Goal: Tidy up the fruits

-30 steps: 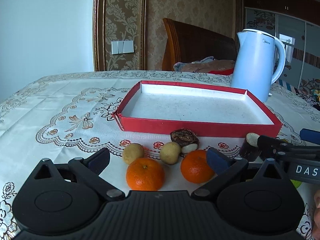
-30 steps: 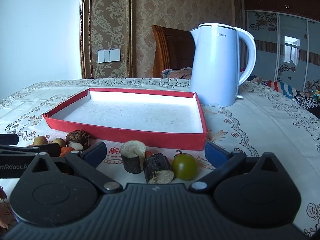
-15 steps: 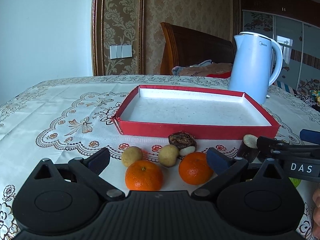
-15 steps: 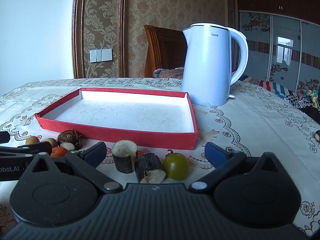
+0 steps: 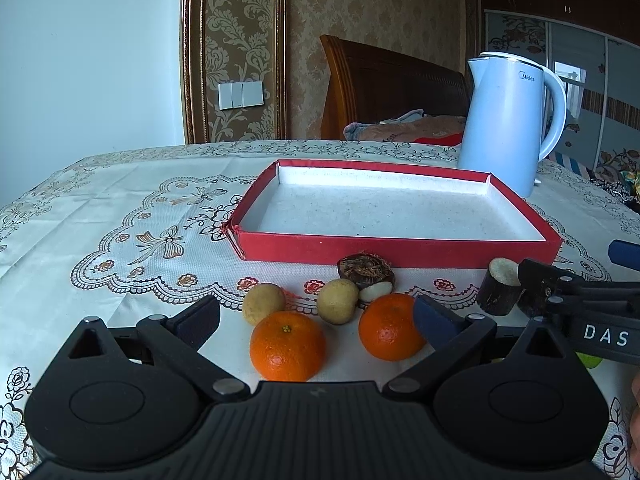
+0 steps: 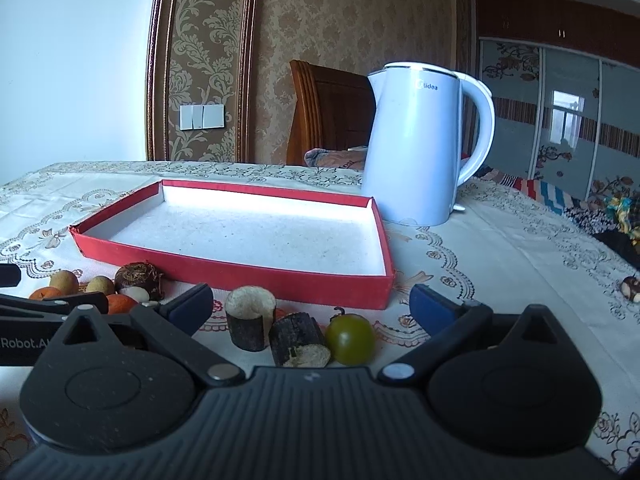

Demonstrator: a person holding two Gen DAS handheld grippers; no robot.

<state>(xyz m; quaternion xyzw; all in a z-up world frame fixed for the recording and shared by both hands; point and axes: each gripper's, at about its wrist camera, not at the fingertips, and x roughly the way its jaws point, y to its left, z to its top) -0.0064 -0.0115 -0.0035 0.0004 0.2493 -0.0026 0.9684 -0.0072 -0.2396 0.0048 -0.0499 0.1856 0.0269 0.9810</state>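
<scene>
Two round oranges: one [image 5: 287, 346] resting between the left jaws, nearer the left finger; the other [image 5: 390, 327] touching the inner face of the right finger. Just beyond the tips, two small tan fruits [image 5: 263, 303] [image 5: 337, 295], a dark brown one [image 5: 365, 267] and a pale piece [image 5: 375, 291]. Between the right jaws, two dark-barked cane stubs, one upright [image 6: 250, 317], one lying [image 6: 299, 340], plus a green fruit [image 6: 350, 339]. Farther ahead, an empty red tray [image 6: 280, 281], white inside.

Pale blue kettle [image 6: 416, 152] on patterned tablecloth [image 5: 120, 216] — wooden headboard [image 5: 384, 88], perhaps bed, behind
</scene>
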